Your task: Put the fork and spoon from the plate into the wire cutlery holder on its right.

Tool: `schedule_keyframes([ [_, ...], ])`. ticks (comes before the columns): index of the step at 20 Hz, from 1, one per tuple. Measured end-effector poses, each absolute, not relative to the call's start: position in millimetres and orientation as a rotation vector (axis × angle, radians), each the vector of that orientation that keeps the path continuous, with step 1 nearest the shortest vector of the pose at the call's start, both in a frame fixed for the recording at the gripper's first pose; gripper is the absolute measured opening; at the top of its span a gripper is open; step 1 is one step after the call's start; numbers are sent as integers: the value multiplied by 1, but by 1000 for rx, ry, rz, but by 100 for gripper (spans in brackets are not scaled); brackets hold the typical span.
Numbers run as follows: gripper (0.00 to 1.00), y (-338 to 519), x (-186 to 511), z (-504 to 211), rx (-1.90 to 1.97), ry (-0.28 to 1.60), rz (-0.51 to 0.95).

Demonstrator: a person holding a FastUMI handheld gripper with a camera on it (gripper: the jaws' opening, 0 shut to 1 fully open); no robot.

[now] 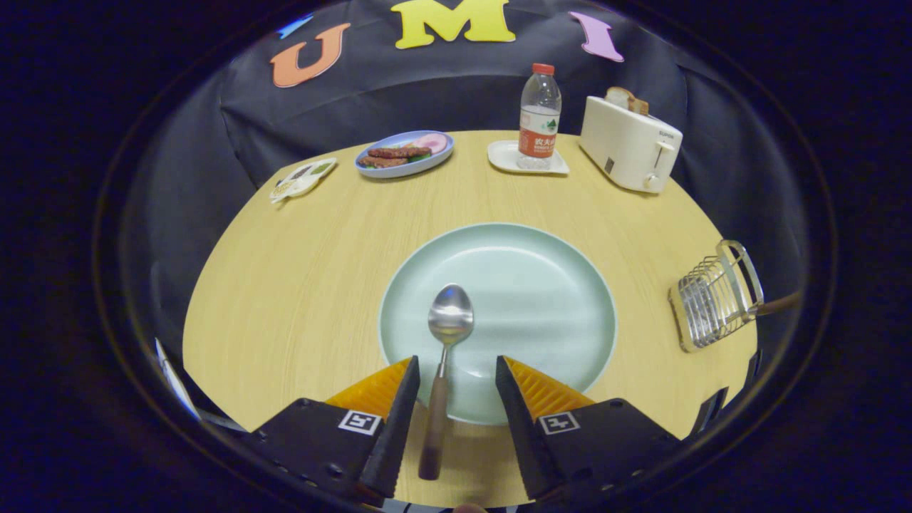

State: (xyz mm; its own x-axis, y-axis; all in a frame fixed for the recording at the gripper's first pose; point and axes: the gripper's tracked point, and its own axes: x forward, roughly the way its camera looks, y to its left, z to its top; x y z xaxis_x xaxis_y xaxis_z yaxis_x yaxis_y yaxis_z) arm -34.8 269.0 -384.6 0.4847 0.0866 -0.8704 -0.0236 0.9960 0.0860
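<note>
- Hovering low over the near table edge, gripper [456, 370] fingers spread wide, nothing pinched.
- Spoon [446, 356] lies between the fingers: bowl on the plate [541, 285], handle past the near rim onto the table [306, 271].
- Wire holder [714, 296] at the right table edge, well apart; a handle pokes out.
- Open tabletop between plate and holder.

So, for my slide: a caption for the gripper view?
Open gripper straddles the spoon on the plate.
</note>
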Motion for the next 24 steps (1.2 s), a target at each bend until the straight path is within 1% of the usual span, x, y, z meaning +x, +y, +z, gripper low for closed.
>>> schedule_keyframes([
  [1,65,267,-33,-389,59,1072,58],
  [4,42,271,-33,-394,77,1105,52],
  [5,41,269,-33,-400,74,1114,51],
  [8,15,266,-33,-403,60,1136,43],
  [9,15,264,-32,-406,54,1127,42],
  [10,1,258,-32,-405,27,1144,39],
  [15,1,242,-27,-375,-6,1145,79],
  [21,1,201,-16,-302,58,1163,134],
  [24,1,157,-9,-256,40,1176,137],
])
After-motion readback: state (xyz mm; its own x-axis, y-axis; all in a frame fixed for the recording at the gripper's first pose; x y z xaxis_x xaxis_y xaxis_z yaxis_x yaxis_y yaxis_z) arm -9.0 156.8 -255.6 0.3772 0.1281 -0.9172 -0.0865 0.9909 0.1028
